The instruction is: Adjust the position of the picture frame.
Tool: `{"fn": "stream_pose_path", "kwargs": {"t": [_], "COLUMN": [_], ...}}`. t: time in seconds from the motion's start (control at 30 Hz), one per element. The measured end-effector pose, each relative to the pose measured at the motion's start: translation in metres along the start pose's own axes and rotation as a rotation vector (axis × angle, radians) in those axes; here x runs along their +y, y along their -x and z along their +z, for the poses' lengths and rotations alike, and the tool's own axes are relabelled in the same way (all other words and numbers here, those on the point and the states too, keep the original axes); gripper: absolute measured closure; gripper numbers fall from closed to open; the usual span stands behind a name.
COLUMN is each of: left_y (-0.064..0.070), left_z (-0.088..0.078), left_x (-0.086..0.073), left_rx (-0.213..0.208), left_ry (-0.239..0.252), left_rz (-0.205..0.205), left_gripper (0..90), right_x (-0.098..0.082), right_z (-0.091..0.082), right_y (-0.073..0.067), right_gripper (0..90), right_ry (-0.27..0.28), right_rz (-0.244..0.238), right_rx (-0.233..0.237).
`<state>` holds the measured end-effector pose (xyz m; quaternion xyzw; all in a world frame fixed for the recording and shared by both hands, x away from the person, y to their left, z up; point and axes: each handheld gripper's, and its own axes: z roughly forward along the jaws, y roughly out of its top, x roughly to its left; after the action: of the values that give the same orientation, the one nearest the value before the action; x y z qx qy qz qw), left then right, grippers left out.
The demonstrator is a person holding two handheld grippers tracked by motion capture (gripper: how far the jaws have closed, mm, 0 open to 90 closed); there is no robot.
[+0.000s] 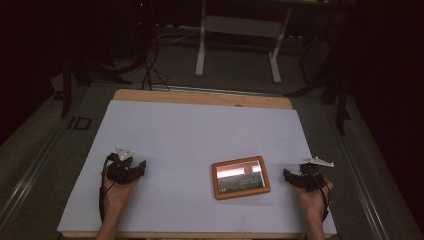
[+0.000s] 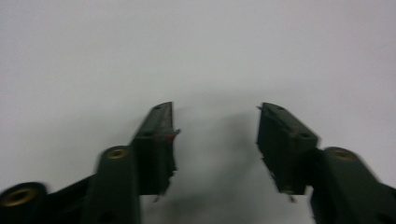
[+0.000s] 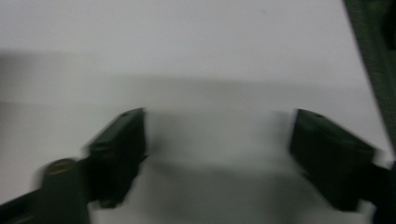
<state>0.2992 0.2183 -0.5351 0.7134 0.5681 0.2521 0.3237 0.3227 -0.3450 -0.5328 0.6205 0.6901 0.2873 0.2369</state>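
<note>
Dim room, white-sheeted table point(image 1: 200, 135), wood-framed tablet point(image 1: 241, 177).

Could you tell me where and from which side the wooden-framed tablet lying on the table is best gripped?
Probably by its right short edge. The wooden-framed tablet lies flat on the white table cover, so only its raised wooden rim offers a hold. The open right gripper sits just beside that edge, so it could come in low from the right, one jaw under the rim.

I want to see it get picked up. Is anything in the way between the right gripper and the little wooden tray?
Nothing visible is. The right gripper sits just right of the tray, with bare white sheet between them. Its jaws are open with nothing between them.
</note>
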Motion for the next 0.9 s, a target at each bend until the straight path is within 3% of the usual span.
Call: {"fn": "stream_pose_path", "kwargs": {"t": [0.03,0.07,0.17,0.2,0.27,0.4,0.63,0.9], "left_y": [0.0,0.002,0.002,0.0,-0.001,0.002,0.012,0.018], "left_z": [0.0,-0.007,-0.009,-0.007,-0.005,-0.003,-0.005,-0.008], "left_x": [0.0,0.004,0.005,0.004,0.004,0.004,0.004,0.005], "left_rx": [0.0,-0.02,-0.038,-0.098,-0.139,-0.201,-0.234,-0.257], "left_ry": [0.0,0.03,0.036,0.02,0.005,-0.003,0.008,0.009], "left_rz": [0.0,0.03,0.037,0.027,0.033,0.07,0.156,0.194], "left_gripper": [50.8,51.2,52.0,52.0,53.1,58.8,65.7,84.8], "right_x": [0.0,0.001,0.001,0.002,0.003,0.002,0.003,0.007], "right_z": [0.0,-0.004,-0.005,-0.007,-0.01,-0.011,-0.016,-0.029], "right_y": [0.0,-0.004,-0.006,-0.009,-0.015,-0.015,-0.015,-0.028], "right_gripper": [27.9,34.3,38.6,42.8,48.2,50.6,65.4,80.0], "right_ry": [0.0,0.016,0.022,0.023,0.026,0.022,0.027,0.051], "right_rz": [0.0,-0.009,-0.021,-0.035,-0.07,-0.07,-0.097,-0.162], "right_rx": [0.0,0.027,0.037,0.064,0.086,0.104,0.161,0.165]}}
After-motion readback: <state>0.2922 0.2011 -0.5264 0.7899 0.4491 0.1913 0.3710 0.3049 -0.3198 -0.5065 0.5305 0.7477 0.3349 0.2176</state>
